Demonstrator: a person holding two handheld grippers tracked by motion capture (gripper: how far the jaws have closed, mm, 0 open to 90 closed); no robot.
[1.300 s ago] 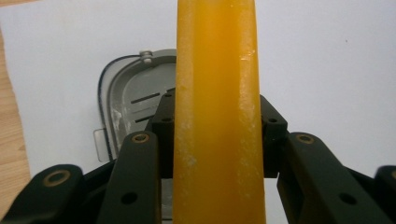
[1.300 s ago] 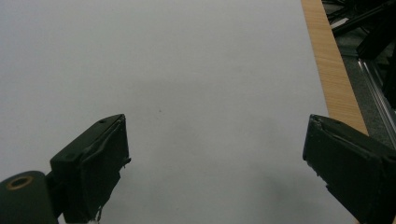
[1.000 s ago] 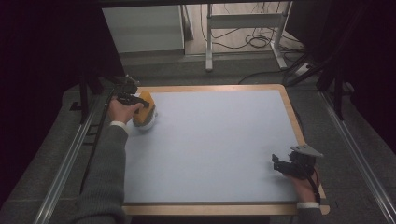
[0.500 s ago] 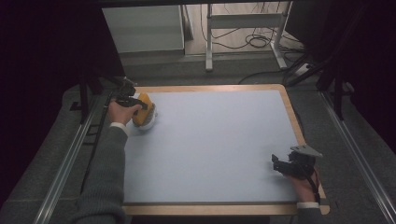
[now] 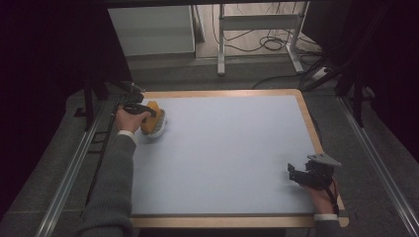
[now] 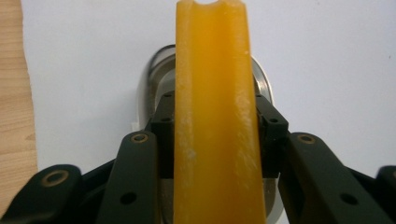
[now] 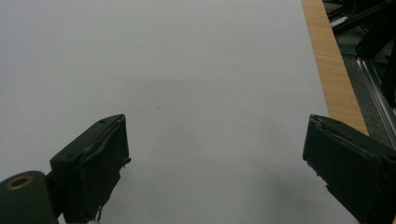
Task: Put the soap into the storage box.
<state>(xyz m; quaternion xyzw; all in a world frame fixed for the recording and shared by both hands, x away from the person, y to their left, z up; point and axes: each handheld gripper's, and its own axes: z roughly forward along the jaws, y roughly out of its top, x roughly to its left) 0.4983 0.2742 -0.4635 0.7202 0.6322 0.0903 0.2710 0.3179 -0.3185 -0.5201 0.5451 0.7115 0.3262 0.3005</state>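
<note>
Your left gripper (image 6: 212, 135): both black pads pressed flat vs. sides of an orange block (image 6: 212, 116), held upright betw. jaws, notch at its top edge. Behind block, a shiny metal rim (image 6: 259, 79), partly hidden. White mat (image 6: 327, 56) under it all; wood table edge (image 6: 14, 93) at frame left.

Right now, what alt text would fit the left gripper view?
The left gripper is shut on an upright orange block, its black pads pressing both sides. Behind the block lies a shiny metal dish on the pale blue table mat, with a strip of wooden table edge at the left.
</note>
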